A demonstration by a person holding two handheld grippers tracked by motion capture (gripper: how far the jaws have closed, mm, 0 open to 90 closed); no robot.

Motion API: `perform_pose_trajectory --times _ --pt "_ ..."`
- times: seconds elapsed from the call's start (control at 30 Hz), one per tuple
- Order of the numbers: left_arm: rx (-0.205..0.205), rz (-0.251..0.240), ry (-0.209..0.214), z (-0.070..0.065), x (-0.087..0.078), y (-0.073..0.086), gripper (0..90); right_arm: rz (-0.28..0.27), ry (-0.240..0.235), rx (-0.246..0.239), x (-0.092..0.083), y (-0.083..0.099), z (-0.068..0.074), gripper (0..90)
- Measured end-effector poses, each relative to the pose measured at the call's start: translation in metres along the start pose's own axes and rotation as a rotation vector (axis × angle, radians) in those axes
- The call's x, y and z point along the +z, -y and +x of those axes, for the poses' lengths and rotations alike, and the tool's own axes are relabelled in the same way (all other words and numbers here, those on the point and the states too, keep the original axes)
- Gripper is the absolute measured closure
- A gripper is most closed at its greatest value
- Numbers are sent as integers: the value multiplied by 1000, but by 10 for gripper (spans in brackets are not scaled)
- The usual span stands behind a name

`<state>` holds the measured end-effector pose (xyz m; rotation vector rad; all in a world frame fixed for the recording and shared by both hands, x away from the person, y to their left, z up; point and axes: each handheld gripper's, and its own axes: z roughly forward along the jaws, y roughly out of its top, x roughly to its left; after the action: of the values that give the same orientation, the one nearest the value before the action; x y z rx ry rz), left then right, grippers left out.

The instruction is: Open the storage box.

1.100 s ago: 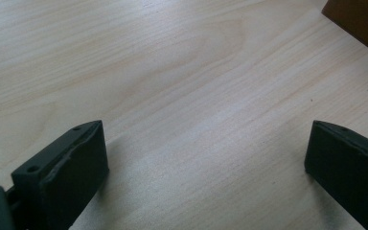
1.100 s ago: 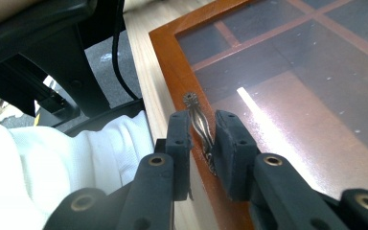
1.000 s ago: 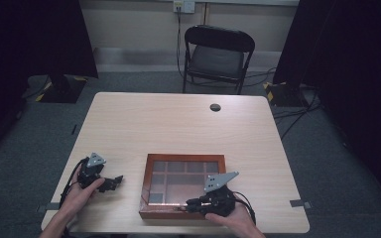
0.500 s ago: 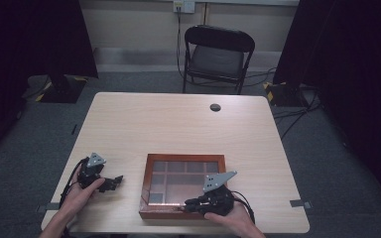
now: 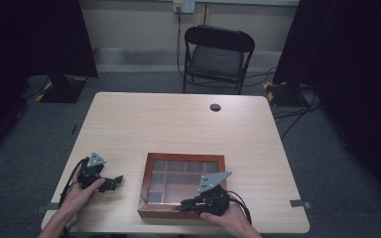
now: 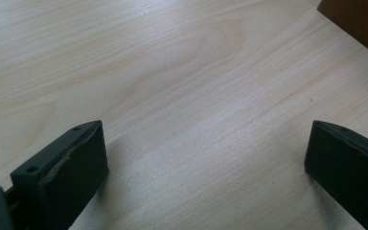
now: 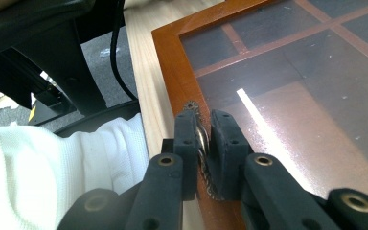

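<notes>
While your right gripper (image 7: 205, 143) pinches the small metal latch (image 7: 202, 143) on the near edge of the glass-lidded wooden box (image 5: 182, 214), jaws nearly together (just closed a touch), your left gripper (image 6: 206, 158) rests spread wide on bare tabletop (image 5: 178, 129); neither hand has shifted since before

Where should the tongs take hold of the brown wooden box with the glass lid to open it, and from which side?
Probably the small ornate metal latch on the near front edge of the brown wooden box with glass lid. It sticks out, and the right tongs already pinch it from the person's side.
</notes>
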<state>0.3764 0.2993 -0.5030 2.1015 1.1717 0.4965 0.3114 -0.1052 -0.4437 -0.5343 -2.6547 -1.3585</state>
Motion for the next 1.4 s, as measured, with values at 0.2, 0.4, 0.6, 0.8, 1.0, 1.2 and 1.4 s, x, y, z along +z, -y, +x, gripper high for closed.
perform_pose_trajectory --times 0.2,0.4,0.6,0.8,1.0,1.2,1.4 --pt "3 2 1 0 0 0 2 1 -11 7 0 0 -2 822" --pt "1 2 0 0 0 0 1 -19 -25 7 -6 -2 -3 824" --pt "2 3 -3 0 0 0 1 -24 -31 13 -7 -5 -3 825" --pt "-5 3 8 -1 -2 1 9 -29 -34 7 -11 -10 -3 827" --pt "4 -18 38 -5 -5 -1 175 -26 -38 18 -13 -13 -3 828" --pt "1 -68 81 -9 -13 -5 157 -27 -41 20 -17 -19 -3 828" --pt "45 -108 141 -22 -20 -9 168 -24 -38 15 -21 -23 -3 828"
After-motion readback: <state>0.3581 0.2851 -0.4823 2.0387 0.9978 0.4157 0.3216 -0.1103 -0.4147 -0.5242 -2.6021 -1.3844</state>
